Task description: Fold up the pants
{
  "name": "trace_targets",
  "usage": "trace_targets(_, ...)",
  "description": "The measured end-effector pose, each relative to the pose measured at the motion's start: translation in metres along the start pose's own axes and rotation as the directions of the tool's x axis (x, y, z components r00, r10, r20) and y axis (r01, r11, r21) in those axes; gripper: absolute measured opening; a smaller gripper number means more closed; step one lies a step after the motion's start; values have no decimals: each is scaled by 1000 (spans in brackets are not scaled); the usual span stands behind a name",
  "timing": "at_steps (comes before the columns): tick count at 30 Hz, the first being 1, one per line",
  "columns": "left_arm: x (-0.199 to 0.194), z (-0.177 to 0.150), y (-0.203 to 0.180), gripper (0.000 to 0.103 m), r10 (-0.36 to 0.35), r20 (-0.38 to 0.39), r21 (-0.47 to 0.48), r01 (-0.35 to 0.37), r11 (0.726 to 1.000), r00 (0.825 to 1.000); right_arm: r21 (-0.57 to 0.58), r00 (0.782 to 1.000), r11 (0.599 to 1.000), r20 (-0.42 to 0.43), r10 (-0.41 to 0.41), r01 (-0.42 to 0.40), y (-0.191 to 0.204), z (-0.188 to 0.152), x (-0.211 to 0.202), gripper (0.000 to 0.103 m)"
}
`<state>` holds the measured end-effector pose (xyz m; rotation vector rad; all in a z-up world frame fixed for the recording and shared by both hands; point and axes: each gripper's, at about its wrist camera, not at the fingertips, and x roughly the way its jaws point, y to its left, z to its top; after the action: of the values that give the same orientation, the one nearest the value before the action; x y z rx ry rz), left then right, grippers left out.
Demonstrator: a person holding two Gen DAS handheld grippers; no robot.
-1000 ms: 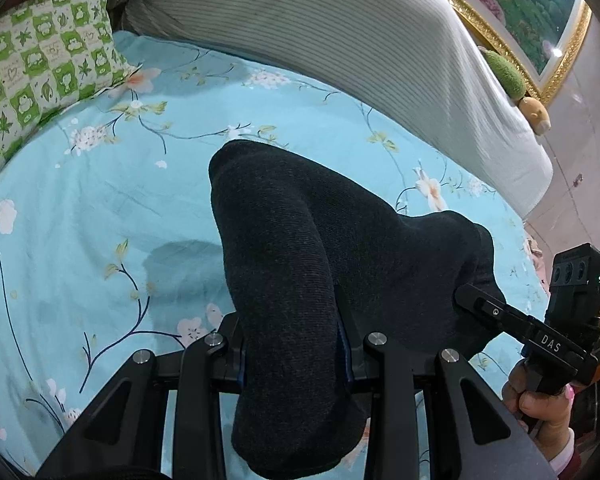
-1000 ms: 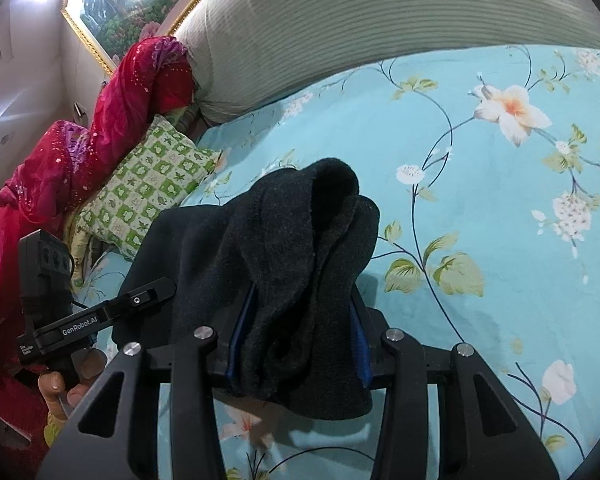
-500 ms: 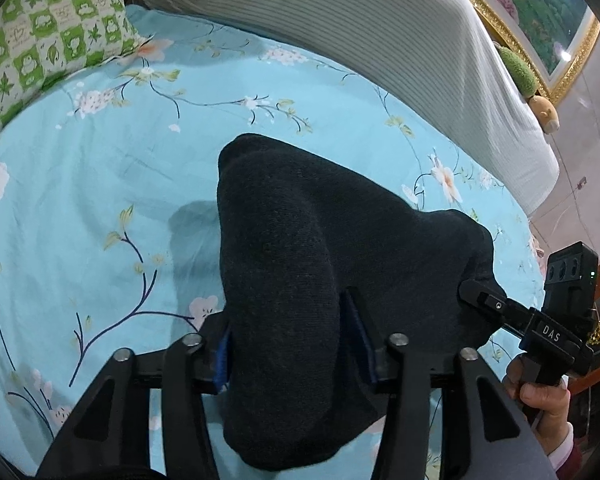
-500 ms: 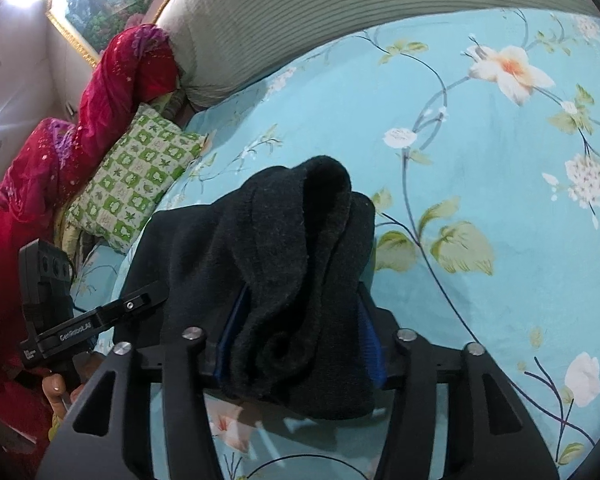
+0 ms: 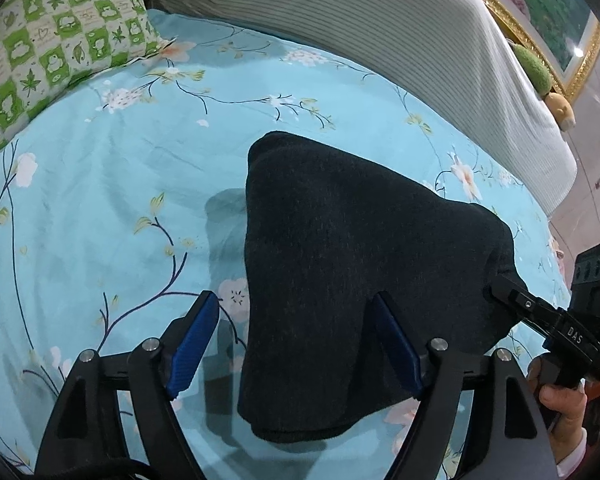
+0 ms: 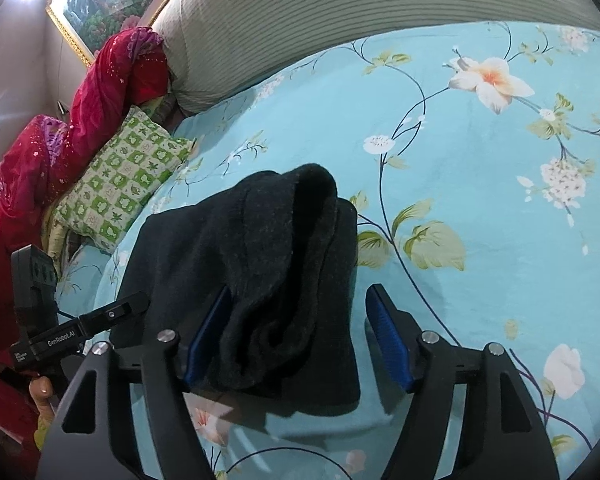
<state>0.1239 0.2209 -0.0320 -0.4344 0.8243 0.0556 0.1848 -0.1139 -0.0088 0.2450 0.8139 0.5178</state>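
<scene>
Dark charcoal knit pants (image 5: 340, 280) sit bunched in a folded mound at the center of the left wrist frame, spreading from a rounded peak at upper middle down to a thick folded edge near the bottom. In the right wrist frame the same pants (image 6: 268, 280) fill the lower center, fuzzy layers humped and creased along a ridge, a flatter panel trailing toward the left of the frame.

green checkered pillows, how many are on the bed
1. The green checkered pillow lies at the bed's head end, beside the red blanket and the striped bolster, apart from the dark pants. More could be hidden under the blanket.
</scene>
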Motion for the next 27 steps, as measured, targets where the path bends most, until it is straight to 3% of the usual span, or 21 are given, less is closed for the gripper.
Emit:
trace_targets(11, -18, -15, -11, 81, 60, 18, 24, -60, 998, 998, -43, 998, 998, 45, -39, 41, 14, -6, -20, 81)
trace_targets(27, -53, -54, -38, 82, 169, 76, 99, -177, 979, 983, -231, 993, 967, 82, -90, 107, 59, -35, -46, 86)
